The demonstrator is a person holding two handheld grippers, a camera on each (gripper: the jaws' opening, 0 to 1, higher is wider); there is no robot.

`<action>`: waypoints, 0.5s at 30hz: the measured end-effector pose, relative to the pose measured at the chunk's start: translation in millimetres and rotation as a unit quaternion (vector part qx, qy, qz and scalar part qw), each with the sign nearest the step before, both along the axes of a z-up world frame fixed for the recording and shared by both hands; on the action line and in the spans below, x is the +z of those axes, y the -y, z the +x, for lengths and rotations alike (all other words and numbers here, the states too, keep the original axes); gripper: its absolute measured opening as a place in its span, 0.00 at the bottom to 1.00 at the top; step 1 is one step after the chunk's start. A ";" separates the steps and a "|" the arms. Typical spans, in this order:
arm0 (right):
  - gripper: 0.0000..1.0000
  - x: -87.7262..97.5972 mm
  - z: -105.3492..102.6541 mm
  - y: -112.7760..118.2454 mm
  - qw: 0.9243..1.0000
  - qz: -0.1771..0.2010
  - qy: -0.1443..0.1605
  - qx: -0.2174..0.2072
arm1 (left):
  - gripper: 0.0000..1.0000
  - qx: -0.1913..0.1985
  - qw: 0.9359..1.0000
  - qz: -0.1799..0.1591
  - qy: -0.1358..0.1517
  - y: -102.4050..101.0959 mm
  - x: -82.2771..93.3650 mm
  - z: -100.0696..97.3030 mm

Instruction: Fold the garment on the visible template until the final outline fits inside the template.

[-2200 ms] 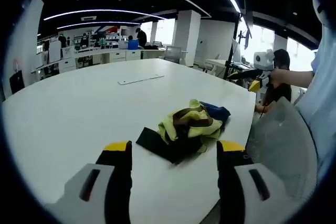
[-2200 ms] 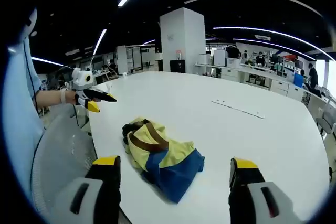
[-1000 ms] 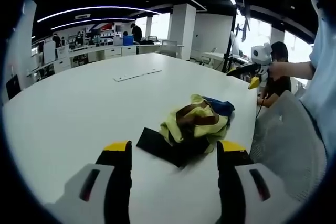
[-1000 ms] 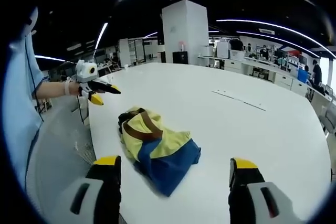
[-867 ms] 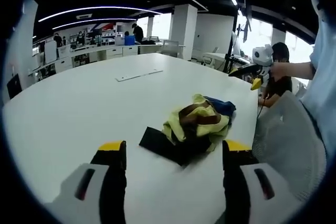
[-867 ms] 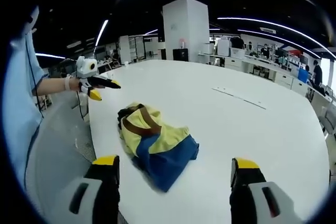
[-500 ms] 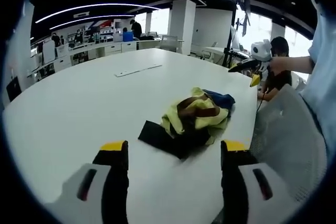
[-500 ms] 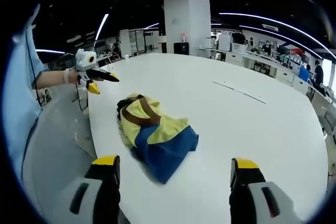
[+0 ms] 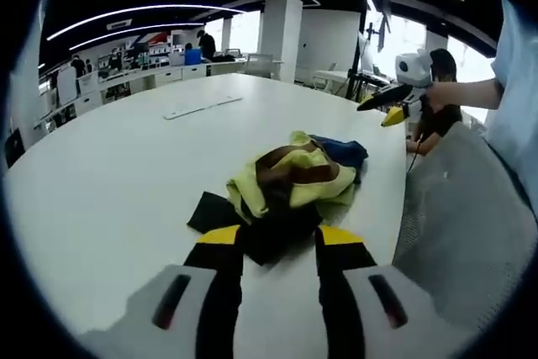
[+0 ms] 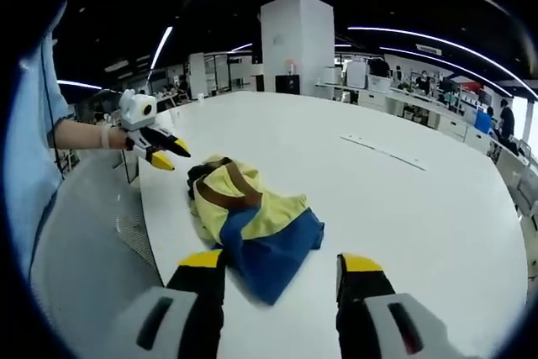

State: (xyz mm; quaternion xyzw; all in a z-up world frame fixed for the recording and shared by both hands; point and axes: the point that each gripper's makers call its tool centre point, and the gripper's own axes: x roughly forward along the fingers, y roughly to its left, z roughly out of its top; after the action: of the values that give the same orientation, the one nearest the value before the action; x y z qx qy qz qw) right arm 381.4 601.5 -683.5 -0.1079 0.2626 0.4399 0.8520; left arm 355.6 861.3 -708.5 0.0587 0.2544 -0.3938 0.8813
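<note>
In the left gripper view, the left gripper (image 9: 279, 240) has its yellow-tipped jaws partly spread with nothing between them, the tips just short of the garment's black edge; whether they touch it cannot be told. The garment (image 9: 290, 181) lies crumpled just ahead on the white table (image 9: 109, 182), soft cloth in yellow, brown, black and blue. In the right gripper view, the right gripper (image 10: 282, 265) stands likewise partly spread and empty, its tips at the blue fold of the garment (image 10: 252, 220). Farther off on the table lies a thin flat strip (image 10: 380, 151).
</note>
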 end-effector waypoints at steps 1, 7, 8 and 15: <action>0.52 -0.7 -0.4 -0.4 1.000 -0.001 0.000 0.000 | 0.32 0.000 1.000 0.000 -0.001 1.6 -0.5 0.4; 0.48 -4.7 -2.0 -2.2 1.000 -0.002 -0.005 0.000 | 0.29 -0.006 1.000 0.005 -0.001 7.9 -5.2 0.7; 0.47 -6.5 -3.0 -3.0 1.000 -0.003 -0.008 0.002 | 0.29 -0.008 1.000 0.008 -0.003 8.2 -6.8 0.3; 0.34 -27.6 -20.1 -27.4 0.998 -0.006 -0.048 0.047 | 0.23 -0.017 0.999 0.026 -0.002 6.9 -13.8 3.1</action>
State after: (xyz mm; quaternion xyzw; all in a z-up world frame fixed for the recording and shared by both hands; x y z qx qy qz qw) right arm 361.2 628.8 -711.1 -0.1040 0.3009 0.4825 0.8160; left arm 358.7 854.3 -722.3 0.0858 0.2651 -0.4023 0.8721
